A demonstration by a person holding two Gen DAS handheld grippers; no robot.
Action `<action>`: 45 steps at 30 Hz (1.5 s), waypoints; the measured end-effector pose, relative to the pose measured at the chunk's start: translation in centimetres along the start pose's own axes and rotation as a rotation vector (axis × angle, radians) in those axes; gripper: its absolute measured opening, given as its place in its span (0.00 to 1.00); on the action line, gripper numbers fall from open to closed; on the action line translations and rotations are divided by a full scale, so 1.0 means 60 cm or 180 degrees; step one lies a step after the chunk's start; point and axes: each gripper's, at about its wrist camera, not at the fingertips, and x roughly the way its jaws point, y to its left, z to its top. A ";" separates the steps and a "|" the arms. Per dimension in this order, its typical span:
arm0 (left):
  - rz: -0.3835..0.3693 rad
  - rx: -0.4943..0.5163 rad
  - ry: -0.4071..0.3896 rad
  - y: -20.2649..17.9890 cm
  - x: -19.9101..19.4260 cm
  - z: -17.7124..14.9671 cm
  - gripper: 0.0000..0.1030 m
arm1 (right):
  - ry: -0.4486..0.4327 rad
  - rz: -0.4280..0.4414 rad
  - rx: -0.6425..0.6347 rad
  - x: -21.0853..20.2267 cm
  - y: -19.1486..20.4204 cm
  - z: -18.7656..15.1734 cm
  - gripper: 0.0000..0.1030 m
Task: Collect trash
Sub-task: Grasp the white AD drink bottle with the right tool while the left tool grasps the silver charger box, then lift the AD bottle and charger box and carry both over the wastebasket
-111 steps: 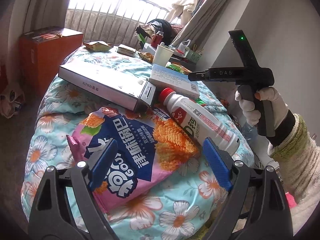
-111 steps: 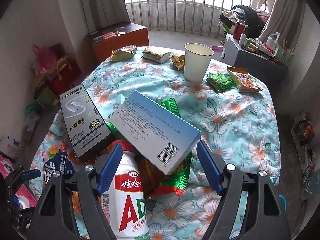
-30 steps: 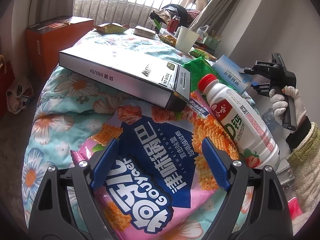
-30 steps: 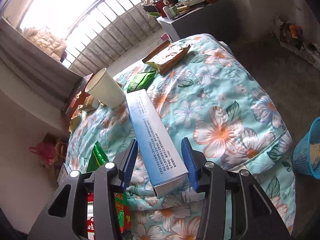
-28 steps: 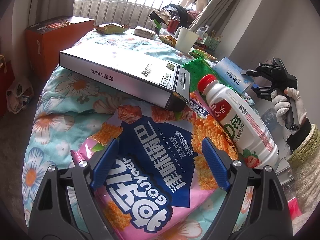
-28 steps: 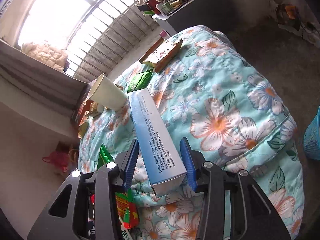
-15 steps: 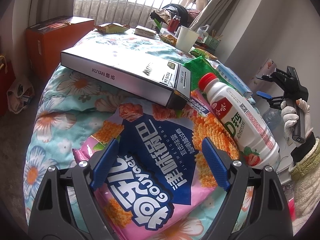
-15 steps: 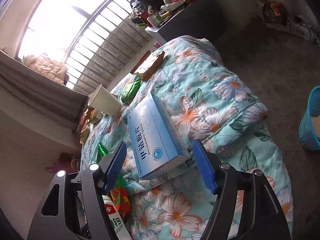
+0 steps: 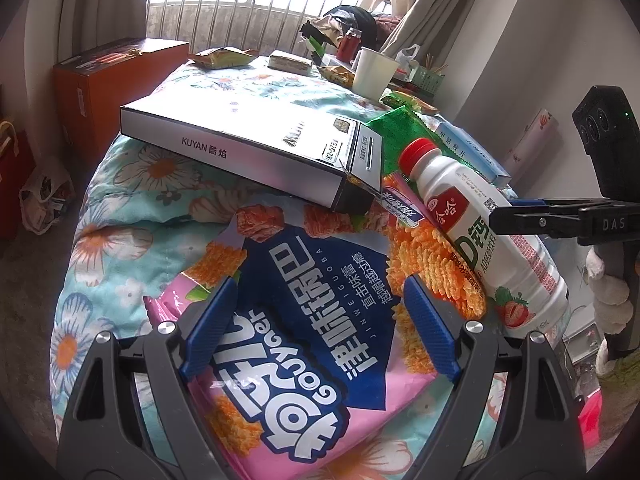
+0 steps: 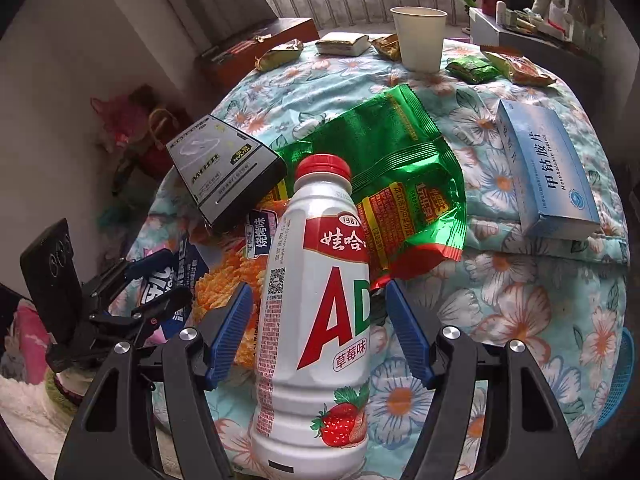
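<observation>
A white AD milk bottle (image 10: 316,300) with a red cap lies on the floral quilt (image 10: 520,312). My right gripper (image 10: 320,332) is open and straddles the bottle's middle, its blue pads (image 10: 232,332) a little off both sides. A pink and blue snack bag (image 9: 304,280) lies under my open left gripper (image 9: 320,328), which holds nothing. The bottle (image 9: 480,232) rests on the bag's right edge, with the right gripper (image 9: 508,212) coming in from the right. A blue medicine box (image 10: 548,168) lies flat at the right, and a green wrapper (image 10: 400,168) lies behind the bottle.
A black and white carton (image 9: 248,148) lies across the bag's far end. A paper cup (image 10: 420,36) and several small snack packets (image 10: 280,54) sit at the far side. A blue basket (image 10: 620,380) stands on the floor at the right. An orange cabinet (image 9: 116,76) is at the left.
My right gripper opened and let go of the blue medicine box, which now lies on the quilt. It then swung back over the bottle. My left gripper stayed put.
</observation>
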 end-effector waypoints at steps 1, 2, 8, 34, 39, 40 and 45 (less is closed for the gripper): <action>-0.0003 -0.0003 0.0004 0.002 0.000 0.000 0.78 | 0.0026 -0.0042 -0.0031 0.008 0.005 0.001 0.65; -0.0009 -0.0009 0.0006 0.002 -0.001 -0.001 0.78 | 0.0054 -0.0054 -0.0048 0.015 0.006 0.002 0.65; -0.0185 -0.0218 -0.0046 0.033 -0.024 0.021 0.78 | 0.0028 0.0062 0.0128 0.016 -0.013 -0.011 0.59; -0.1060 -0.2569 0.0085 0.209 0.101 0.137 0.62 | -0.0178 0.0402 0.0464 0.023 -0.042 -0.029 0.59; -0.0882 -0.2505 0.0190 0.198 0.115 0.144 0.50 | -0.0130 0.0399 0.0520 0.035 -0.042 -0.025 0.59; -0.0879 -0.2509 0.0189 0.197 0.117 0.145 0.50 | -0.0128 0.0398 0.0524 0.037 -0.041 -0.024 0.59; -0.0976 -0.2491 0.0110 0.199 0.111 0.143 0.42 | -0.0185 0.0429 0.0590 0.036 -0.042 -0.025 0.59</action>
